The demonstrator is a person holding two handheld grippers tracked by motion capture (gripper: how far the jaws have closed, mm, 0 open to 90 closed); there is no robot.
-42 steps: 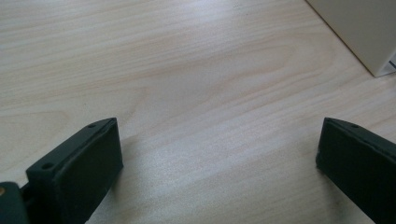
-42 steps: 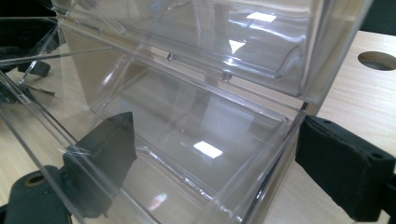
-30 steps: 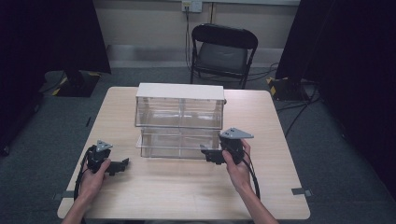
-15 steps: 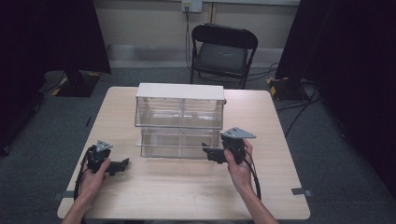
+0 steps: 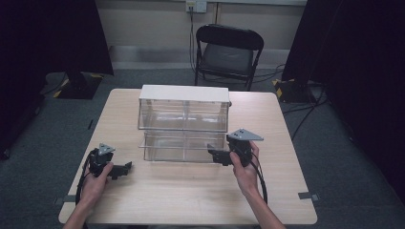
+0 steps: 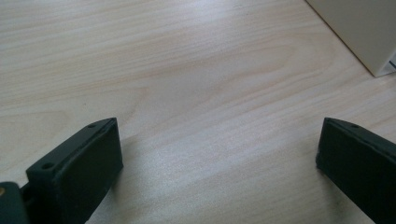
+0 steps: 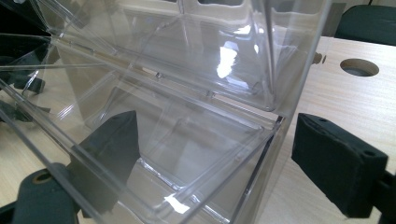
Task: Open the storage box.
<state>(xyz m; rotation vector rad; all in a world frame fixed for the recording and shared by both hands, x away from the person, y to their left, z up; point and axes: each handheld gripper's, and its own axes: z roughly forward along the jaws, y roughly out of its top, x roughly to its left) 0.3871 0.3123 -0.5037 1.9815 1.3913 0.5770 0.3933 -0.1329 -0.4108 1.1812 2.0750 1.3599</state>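
Note:
A clear plastic drawer unit [image 5: 184, 114] with a white top stands at the middle of the wooden table [image 5: 191, 200]. Its lower drawer [image 5: 181, 145] is pulled out toward me. My right gripper [image 5: 213, 155] is at that drawer's front right corner, open. In the right gripper view the drawer's clear wall [image 7: 187, 116] passes between the jaws: one jaw shows through the plastic and the other stands outside it, so the right gripper [image 7: 224, 154] grips nothing. My left gripper [image 5: 125, 168] rests low on the table left of the unit. It is the left gripper [image 6: 219, 154], open over bare wood.
A pale corner of the unit [image 6: 359, 28] shows at the top right of the left gripper view. The tabletop has a round cable hole [image 7: 359, 67] behind the unit. A black folding chair [image 5: 228, 52] stands beyond the table's far edge, and dark curtains hang on both sides.

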